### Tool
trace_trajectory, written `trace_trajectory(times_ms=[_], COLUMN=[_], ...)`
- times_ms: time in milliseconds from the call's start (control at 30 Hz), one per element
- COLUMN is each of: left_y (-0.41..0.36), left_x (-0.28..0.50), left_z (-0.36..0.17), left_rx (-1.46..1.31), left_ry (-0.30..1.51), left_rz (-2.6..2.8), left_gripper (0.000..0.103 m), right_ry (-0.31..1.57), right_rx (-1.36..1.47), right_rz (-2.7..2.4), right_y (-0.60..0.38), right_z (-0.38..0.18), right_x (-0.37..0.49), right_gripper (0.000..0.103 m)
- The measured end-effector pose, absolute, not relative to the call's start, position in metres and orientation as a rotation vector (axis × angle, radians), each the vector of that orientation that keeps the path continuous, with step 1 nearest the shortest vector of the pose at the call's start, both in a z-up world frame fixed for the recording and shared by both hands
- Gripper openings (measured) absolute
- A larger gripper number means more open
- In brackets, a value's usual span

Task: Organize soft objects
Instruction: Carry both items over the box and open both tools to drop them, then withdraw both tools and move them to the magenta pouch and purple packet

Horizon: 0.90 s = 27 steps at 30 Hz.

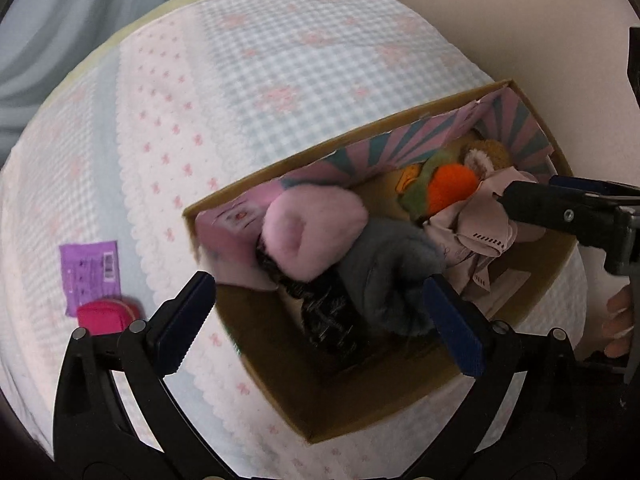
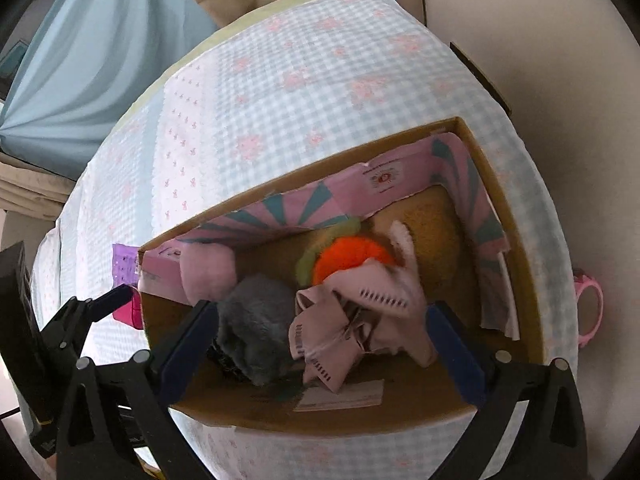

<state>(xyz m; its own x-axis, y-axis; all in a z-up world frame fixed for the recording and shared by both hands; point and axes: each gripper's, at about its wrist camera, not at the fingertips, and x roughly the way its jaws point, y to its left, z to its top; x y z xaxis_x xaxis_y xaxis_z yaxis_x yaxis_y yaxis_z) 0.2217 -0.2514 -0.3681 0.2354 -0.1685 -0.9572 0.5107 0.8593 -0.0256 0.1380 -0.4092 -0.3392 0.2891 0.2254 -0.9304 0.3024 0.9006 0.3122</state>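
A cardboard box [image 1: 352,412] with a pink and teal striped lining stands on the checked tablecloth; it also shows in the right wrist view [image 2: 516,216]. In it lie a pink fluffy item [image 1: 312,228], a grey fluffy item [image 1: 384,268] [image 2: 256,320], a dark knit piece [image 1: 328,320], an orange and green plush [image 1: 448,184] [image 2: 348,260] and a pale cloth with dashed marks [image 1: 476,236] [image 2: 344,328]. My left gripper [image 1: 320,320] is open and empty above the box's near end. My right gripper [image 2: 324,348] is open and empty above the grey item and the cloth.
A purple packet [image 1: 90,272] and a pink object [image 1: 106,316] lie on the cloth left of the box. A pink ring-shaped item [image 2: 590,308] hangs at the table's right edge. A blue curtain [image 2: 100,60] hangs behind. The right gripper's finger [image 1: 560,208] reaches over the box.
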Motion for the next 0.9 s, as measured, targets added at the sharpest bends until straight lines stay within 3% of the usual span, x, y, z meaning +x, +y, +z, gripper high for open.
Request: trace_trajectory(times_ms=[433,900], left_y=[-0.232,-0.163], left_x=[0.197,0.141], left_z=[-0.334,-0.235], left_rx=[0.283,0.165], left_ry=[1.197,1.064], left_rz=[-0.442,-0.283], left_gripper=[0.102,0.103], right_ry=[1.242,1.036], right_rx=[0.428,0.258], right_rz=[-0.020,-0.012], right_y=[-0.398,-0.354], right_z=[-0.308,-0.196], right_x=[0.114,0.076], right_gripper=[0.103,0.103])
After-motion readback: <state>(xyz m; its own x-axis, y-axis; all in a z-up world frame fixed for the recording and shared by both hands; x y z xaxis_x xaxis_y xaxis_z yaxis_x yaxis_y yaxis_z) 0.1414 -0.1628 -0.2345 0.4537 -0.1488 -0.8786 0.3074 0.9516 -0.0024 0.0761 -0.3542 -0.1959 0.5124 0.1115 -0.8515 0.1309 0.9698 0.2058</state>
